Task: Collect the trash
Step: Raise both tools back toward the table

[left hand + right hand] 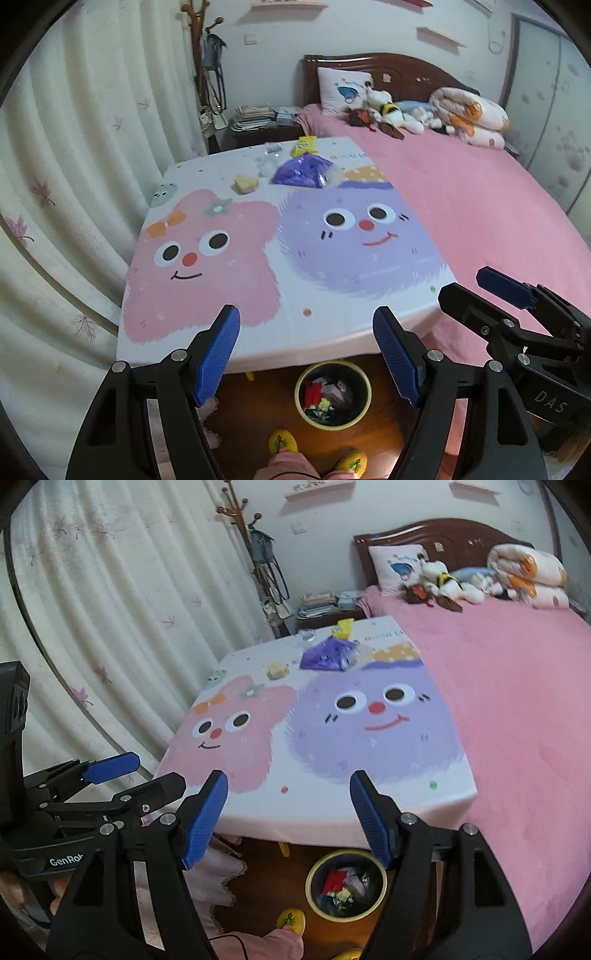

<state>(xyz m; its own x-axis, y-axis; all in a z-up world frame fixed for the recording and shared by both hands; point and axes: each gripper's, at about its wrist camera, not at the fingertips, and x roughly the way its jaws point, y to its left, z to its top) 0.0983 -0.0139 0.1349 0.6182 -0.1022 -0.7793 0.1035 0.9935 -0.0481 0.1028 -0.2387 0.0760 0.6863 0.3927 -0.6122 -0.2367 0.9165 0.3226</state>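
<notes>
Trash lies at the far end of the cartoon-printed table (229, 332) (332, 812): a purple wrapper (301, 170) (328, 653), a yellow packet (304, 144) (344, 627), a pale yellow wad (245, 183) (277, 670) and clear plastic bits (269, 155) (306, 636). A yellow-rimmed bin (332, 395) (347, 884) holding trash stands on the floor below the near table edge. My left gripper (306, 354) is open and empty above that edge; it also shows in the right wrist view (136, 775). My right gripper (288, 818) is open and empty beside it; it also shows in the left wrist view (476, 291).
A pink bed (480, 206) (524, 709) touches the table's right side, with plush toys (388, 110) at its head. Curtains (66, 184) hang on the left. A nightstand with papers (255, 120) and a coat rack (201, 55) stand behind. Feet in yellow slippers (282, 441) stand by the bin.
</notes>
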